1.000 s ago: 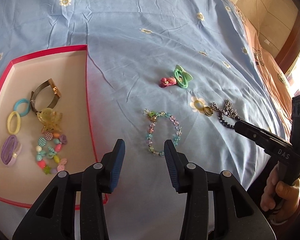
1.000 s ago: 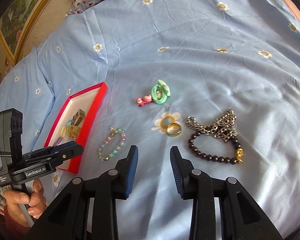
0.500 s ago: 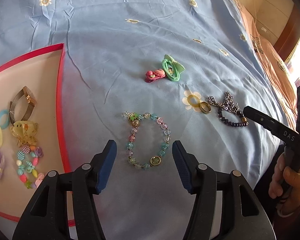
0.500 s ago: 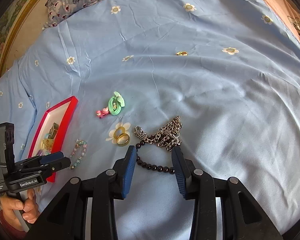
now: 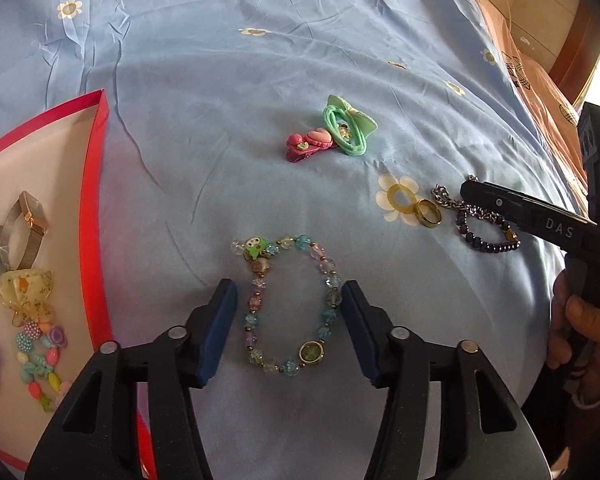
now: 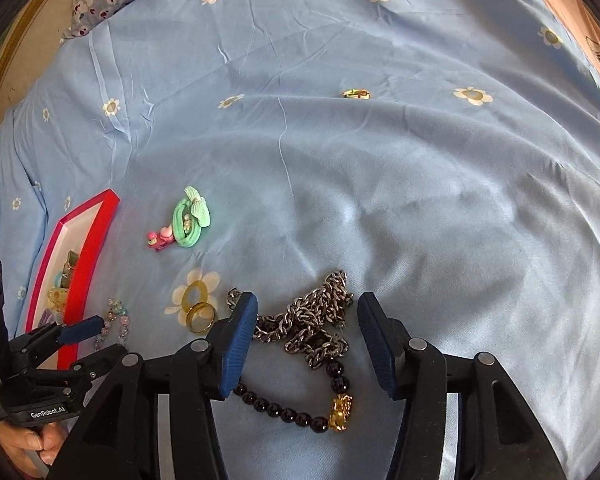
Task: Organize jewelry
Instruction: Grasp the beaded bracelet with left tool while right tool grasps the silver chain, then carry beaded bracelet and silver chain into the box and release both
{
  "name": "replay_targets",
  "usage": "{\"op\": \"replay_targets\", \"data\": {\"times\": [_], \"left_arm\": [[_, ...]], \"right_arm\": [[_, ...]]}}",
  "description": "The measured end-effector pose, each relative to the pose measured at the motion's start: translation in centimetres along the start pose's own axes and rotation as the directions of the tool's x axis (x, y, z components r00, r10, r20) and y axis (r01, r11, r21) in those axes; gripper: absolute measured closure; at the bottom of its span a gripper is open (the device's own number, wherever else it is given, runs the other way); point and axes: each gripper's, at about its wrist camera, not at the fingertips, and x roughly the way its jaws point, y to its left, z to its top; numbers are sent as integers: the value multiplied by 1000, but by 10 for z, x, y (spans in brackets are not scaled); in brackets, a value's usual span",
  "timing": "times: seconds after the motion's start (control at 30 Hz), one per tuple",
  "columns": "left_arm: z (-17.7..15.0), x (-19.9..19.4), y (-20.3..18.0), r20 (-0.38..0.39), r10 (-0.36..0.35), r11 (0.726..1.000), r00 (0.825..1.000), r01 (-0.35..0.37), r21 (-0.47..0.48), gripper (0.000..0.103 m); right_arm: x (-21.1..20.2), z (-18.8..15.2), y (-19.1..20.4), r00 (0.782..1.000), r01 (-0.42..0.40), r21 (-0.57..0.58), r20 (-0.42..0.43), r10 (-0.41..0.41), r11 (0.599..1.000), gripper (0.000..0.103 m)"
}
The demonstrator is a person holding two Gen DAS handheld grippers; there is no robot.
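Both moved in beside the red tray [image 5: 96, 216]: left gripper [image 5: 288, 304], jaws just narrowing, straddles the beaded bracelet [image 5: 288, 308] ungripped; right gripper [image 6: 306, 322], just widening, brackets the silver chain [image 6: 312, 320], so both pickups look imminent.

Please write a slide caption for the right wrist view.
Open right tongs straddle the silver chain and black bead bracelet on blue sheet.

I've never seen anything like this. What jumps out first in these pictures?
Two hand-held grippers hang over jewelry on a flowered blue bedsheet. The left gripper stands open around a pastel bead bracelet; the right gripper stands open over a silver chain tangled with a black bead bracelet. At the left, a red-rimmed tray already holds trinkets.
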Motion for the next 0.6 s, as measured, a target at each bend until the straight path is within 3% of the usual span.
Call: {"op": "replay_targets", "data": {"times": [0.07, 0.1, 0.13, 0.37, 0.57, 0.6], "left_arm": [[1, 1, -1, 2, -11, 1000, 1000, 11, 15, 79], [2, 1, -1, 2, -21, 1000, 1000, 21, 20, 90], [2, 2, -1, 1, -32, 999, 999, 32, 24, 90], [3, -6, 6, 28, -89, 996, 996, 90, -27, 91], [4, -28, 12, 77, -102, 993, 992, 106, -47, 91], [5, -33, 12, 88, -104, 993, 991, 108, -49, 96]], "right_arm": [[2, 0, 3, 1000, 25, -20, 1, -25, 999, 66], [3, 0, 3, 1000, 30, -23, 0, -30, 999, 78], [4, 0, 2, 1000, 26, -20, -2, -26, 999, 85], [-7, 1, 4, 999, -19, -3, 38, 19, 1000, 97], [-31, 8, 24, 992, -67, -23, 109, 69, 997, 97], [-35, 10, 28, 990, -76, -28, 119, 79, 997, 97]]}}
